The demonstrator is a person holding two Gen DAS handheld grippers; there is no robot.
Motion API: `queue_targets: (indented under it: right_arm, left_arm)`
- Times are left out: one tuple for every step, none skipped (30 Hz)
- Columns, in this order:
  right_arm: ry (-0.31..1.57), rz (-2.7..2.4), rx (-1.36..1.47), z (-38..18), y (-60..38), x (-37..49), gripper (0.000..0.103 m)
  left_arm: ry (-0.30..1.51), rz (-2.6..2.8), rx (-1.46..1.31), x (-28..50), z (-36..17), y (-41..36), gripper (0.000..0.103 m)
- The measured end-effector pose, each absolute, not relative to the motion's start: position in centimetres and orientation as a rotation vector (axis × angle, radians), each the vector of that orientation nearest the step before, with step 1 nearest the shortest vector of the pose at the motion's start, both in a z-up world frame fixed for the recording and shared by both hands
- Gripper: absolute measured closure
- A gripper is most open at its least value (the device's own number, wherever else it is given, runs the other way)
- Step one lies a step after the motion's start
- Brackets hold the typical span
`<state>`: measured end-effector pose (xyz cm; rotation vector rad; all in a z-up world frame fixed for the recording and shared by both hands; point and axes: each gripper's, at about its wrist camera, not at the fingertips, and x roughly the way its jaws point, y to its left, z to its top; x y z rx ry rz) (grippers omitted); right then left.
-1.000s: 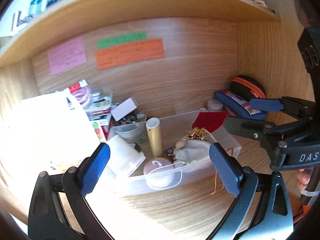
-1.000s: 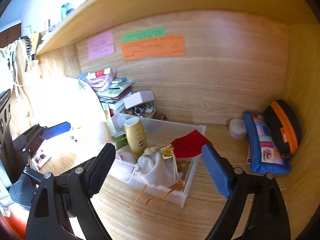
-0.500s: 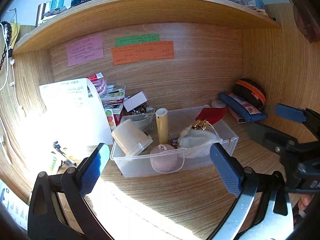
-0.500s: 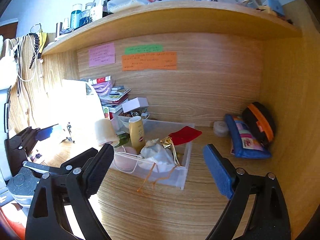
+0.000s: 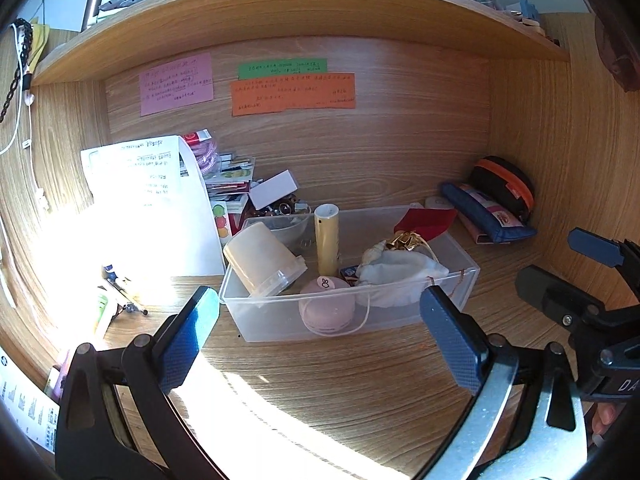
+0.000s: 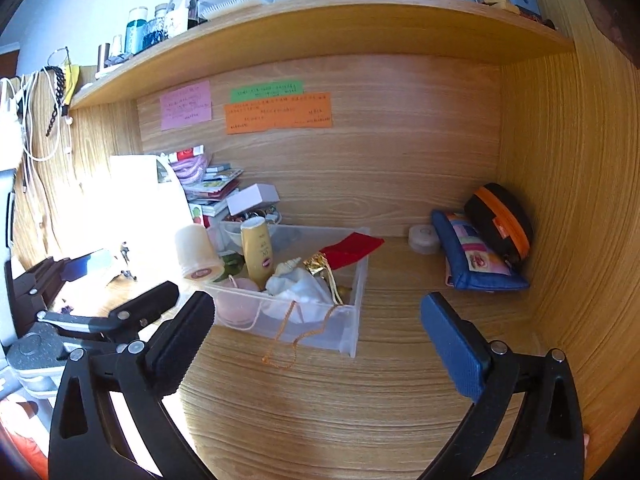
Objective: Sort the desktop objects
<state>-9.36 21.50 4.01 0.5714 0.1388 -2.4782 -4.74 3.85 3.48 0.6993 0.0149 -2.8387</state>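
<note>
Clear plastic box: I see the box (image 5: 460, 258) near the middle of the tabletop (image 5: 360, 380), a bit toward the back wall.
In the box: a cream cup (image 5: 262, 260) on its side, a yellow tube (image 5: 326, 240) standing up, a pink round case (image 5: 326, 308), a white cloth bag (image 5: 400, 276) and a red pouch (image 5: 424, 220).
Left out: two zip pouches (image 6: 484, 248) and a small round tin (image 6: 423, 238) in the back right corner; books and a white box (image 6: 254, 199) piled at the back left.
My left tool (image 5: 320, 344): spread wide, holding nothing.
My right tool (image 6: 316, 344): spread wide, holding nothing.
How far: I think most is sorted, but the corner things are left.
</note>
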Motion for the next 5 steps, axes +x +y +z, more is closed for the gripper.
queue_targets:
  right_arm:
    - [0.147,-2.484,0.573,3.95,21.5,-9.33,0.0]
    - [0.156,-2.486,0.573,3.89,21.5,-9.3,0.0]
    - [0.159,-2.486,0.572,3.87,21.52,-9.28,0.0]
    - [0.162,-2.487,0.571,3.86,21.52,-9.25,0.0]
    - [0.165,-2.487,0.571,3.86,21.49,-9.28,0.0]
  left_arm:
    - [0.017,-2.836,0.698,-4.75,3.47,3.78,0.001]
    - [0.018,-2.838,0.699,-4.75,3.45,3.71,0.001]
    - [0.021,-2.843,0.698,-4.72,3.46,3.64,0.001]
    - [0.022,-2.848,0.7,-4.74,3.47,3.54,0.001]
    - [0.022,-2.85,0.703,-4.76,3.46,3.52,0.001]
